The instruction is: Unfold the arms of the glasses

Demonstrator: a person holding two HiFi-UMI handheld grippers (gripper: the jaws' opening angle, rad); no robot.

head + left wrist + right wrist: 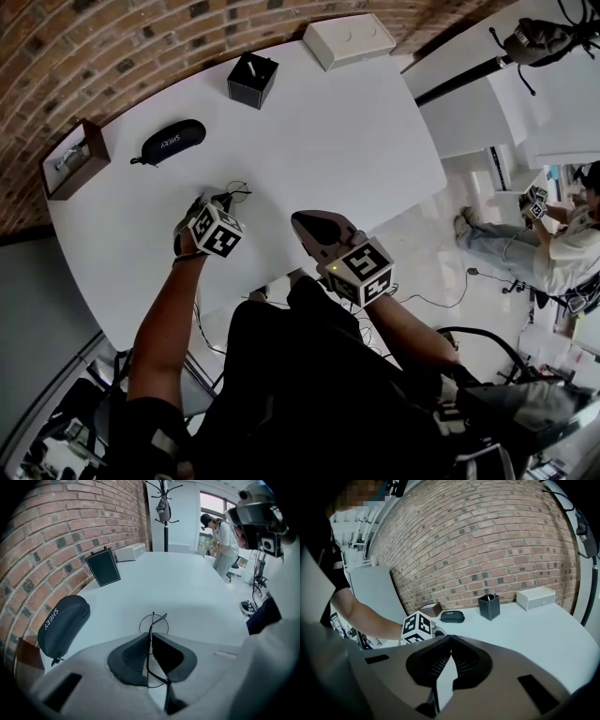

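**Head view.** The smooth white table (pixel 309 141) stands against a brick wall (pixel 112 56). The left gripper (pixel 223 201) points steeply down at the table, and the glasses (pixel 238 191), of thin dark wire with round rims, are at its tip. The right gripper (pixel 300 222) hovers well apart from them, near the table's front edge. Behind lie an oval black glasses case (pixel 172 141), a square black pen holder (pixel 252 79), a flat white box (pixel 349 40) and a brown wooden box (pixel 75 159). Nothing stands between the grippers and the glasses.

**Left gripper view.** The left gripper (pixel 151 641) has its ribbed dark pads (pixel 131 656) clamped on the glasses (pixel 150 626). The wire frame runs upright through the jaw line, and one round rim and a thin arm project beyond the tips over the table (pixel 197 592). The glasses case (pixel 63 623) lies to the left, by the brick wall (pixel 56 531); the pen holder (pixel 103 567) and white box (pixel 130 552) are farther back.

**Right gripper view.** The right gripper (pixel 450 638) has its jaws together at the tips, with nothing between them. Beyond it are the left gripper's marker cube (pixel 418 627), the glasses case (pixel 452 616), the pen holder (pixel 489 606) and the white box (pixel 536 598).
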